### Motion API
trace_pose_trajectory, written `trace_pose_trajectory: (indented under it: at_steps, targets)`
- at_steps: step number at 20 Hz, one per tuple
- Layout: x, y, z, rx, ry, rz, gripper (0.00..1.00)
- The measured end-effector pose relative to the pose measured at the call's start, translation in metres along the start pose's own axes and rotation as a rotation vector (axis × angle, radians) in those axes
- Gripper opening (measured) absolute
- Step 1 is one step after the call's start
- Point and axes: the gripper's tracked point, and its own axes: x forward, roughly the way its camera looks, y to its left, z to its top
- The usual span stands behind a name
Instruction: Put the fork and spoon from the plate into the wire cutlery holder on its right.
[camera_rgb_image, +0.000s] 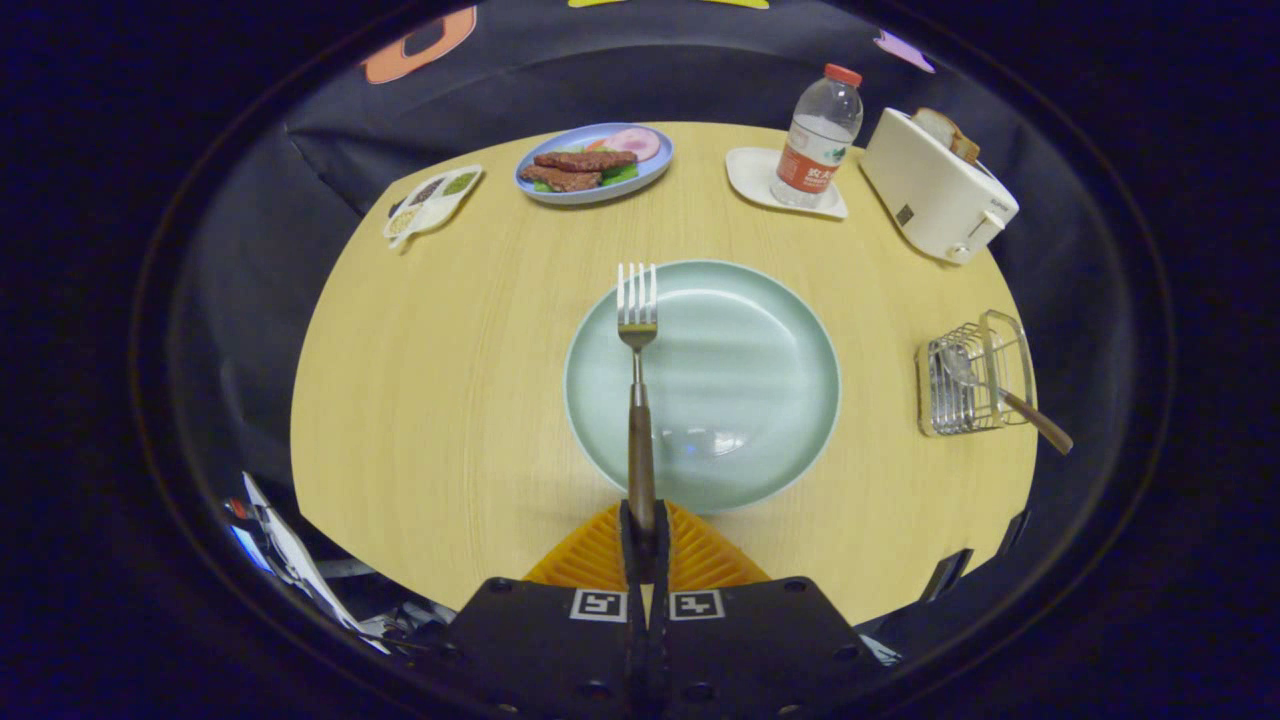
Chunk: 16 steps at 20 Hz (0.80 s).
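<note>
Round wooden surface. Far left of it, a small divided dish of seasonings; next along the far edge, a blue plate of food with meat slices and greens.

Centre: the pale green plate, bare. The gripper is pressed together on the brown handle end of the fork, both fingers pinching it. The fork's long axis runs straight ahead from the fingers, in line with them, tines at the far end over the plate's left part. Whether the tines rest on the plate or hang just above it I cannot tell.

Right of centre at the far edge: a water bottle standing on a small white tray, then a white toaster with bread in its slot.

Right edge of the surface: the wire cutlery holder, well apart from the plate. The spoon already lies in it, bowl inside, brown handle poking out over the near-right rim.

Judgement: spoon half done, fork in hand. The holder lies to the right of the gripper and somewhat ahead. The fork points forward, not at the holder, so the coming move likely calls for a carry rightward and a turn to bring the tines over the basket, clear of the spoon's handle.
</note>
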Motion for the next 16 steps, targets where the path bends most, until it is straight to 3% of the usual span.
trace_pose_trajectory:
  at_steps: [4, 10, 16]
  targets:
    - [-0.034, -0.026, 0.001, -0.029, -0.024, 0.020, 0.01]
    - [-0.074, -0.107, 0.006, -0.059, -0.055, -0.026, 0.01]
    - [-0.104, -0.193, -0.005, -0.022, 0.014, -0.079, 0.01]
